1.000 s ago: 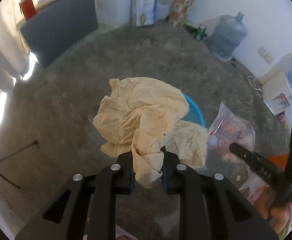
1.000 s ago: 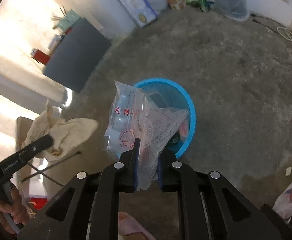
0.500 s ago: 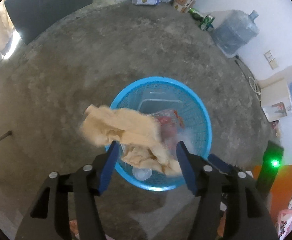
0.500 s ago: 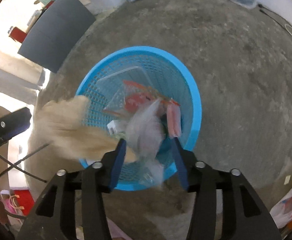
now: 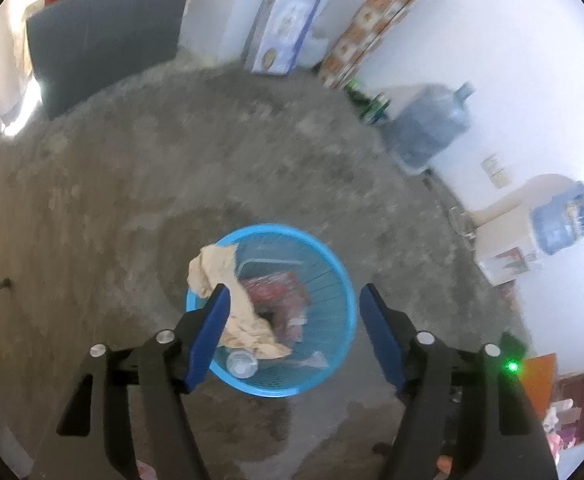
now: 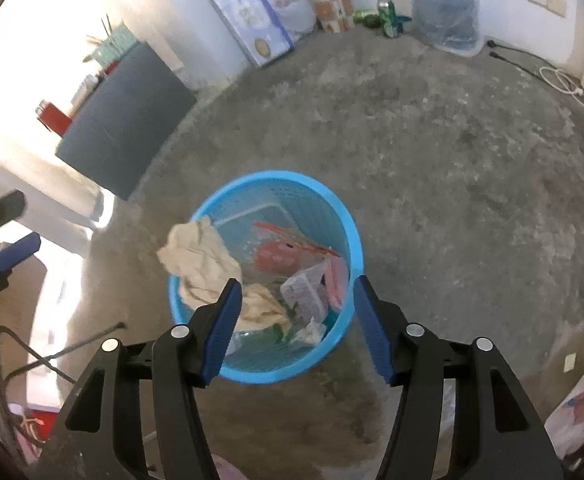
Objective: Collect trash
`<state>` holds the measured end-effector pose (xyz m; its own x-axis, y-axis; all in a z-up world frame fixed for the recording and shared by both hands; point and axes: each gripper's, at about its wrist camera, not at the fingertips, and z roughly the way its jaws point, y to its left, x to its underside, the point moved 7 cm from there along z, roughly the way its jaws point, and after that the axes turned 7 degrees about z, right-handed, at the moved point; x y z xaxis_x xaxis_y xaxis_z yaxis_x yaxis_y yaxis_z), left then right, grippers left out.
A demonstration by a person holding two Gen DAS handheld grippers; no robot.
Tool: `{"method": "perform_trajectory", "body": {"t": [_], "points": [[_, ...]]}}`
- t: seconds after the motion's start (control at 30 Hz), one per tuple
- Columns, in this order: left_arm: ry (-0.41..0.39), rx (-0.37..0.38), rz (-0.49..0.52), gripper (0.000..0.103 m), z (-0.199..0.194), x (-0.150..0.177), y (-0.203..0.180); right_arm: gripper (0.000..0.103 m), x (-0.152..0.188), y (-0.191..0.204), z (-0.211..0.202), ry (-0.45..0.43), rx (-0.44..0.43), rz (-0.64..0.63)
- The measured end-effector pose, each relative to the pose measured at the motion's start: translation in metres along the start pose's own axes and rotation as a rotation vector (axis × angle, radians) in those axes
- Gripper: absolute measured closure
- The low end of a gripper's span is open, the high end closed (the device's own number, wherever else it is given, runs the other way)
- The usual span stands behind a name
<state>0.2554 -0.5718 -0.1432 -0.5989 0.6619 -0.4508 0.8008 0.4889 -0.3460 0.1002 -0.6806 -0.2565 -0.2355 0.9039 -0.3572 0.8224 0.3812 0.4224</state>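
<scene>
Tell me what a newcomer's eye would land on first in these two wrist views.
First, the bright blue plastic mesh basket standing on the grey concrete floor, right below both open grippers. Next, the crumpled beige paper draped over the basket's left rim, with red and clear plastic wrappers piled inside. Behind, a large clear water jug stands against the white wall.

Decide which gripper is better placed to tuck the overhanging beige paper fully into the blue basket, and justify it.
Left, probably. The beige paper drapes over the blue basket rim beside the open left gripper finger; the right gripper, also open and empty, sits toward the centre.
</scene>
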Motion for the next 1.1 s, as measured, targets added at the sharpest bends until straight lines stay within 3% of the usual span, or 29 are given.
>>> {"method": "perform_trajectory", "body": {"t": [0.17,0.3,0.5,0.57,0.7,0.8,0.87,0.97,1.1], "points": [[-0.104,0.032,0.057,0.028,-0.076,0.001,-0.023,0.043,0.009,0.000,-0.036,-0.028,-0.046,0.010],[-0.193,0.054,0.100,0.022,-0.143,0.020,-0.036,0.041,0.015,0.007,-0.064,-0.048,-0.089,-0.004],[-0.260,-0.040,0.119,0.019,-0.229,0.082,-0.020,0.040,0.018,0.049,-0.068,-0.003,-0.162,-0.107],[-0.273,-0.086,0.098,0.019,-0.254,0.108,-0.004,0.044,0.018,0.072,-0.055,0.038,-0.200,-0.150],[-0.347,-0.179,-0.012,0.016,-0.313,0.161,0.046,0.070,0.014,0.122,-0.004,0.167,-0.244,-0.212],[-0.407,-0.278,-0.105,0.015,-0.352,0.200,0.088,0.089,0.014,0.147,0.043,0.265,-0.224,-0.239],[-0.436,-0.350,-0.192,0.015,-0.375,0.232,0.121,0.093,0.017,0.162,0.082,0.313,-0.177,-0.276],[-0.451,-0.420,-0.330,0.015,-0.403,0.278,0.165,0.095,0.027,0.175,0.132,0.396,-0.174,-0.263],[-0.491,-0.483,-0.491,0.015,-0.431,0.323,0.206,0.096,0.041,0.164,0.185,0.463,-0.088,-0.243]]}}
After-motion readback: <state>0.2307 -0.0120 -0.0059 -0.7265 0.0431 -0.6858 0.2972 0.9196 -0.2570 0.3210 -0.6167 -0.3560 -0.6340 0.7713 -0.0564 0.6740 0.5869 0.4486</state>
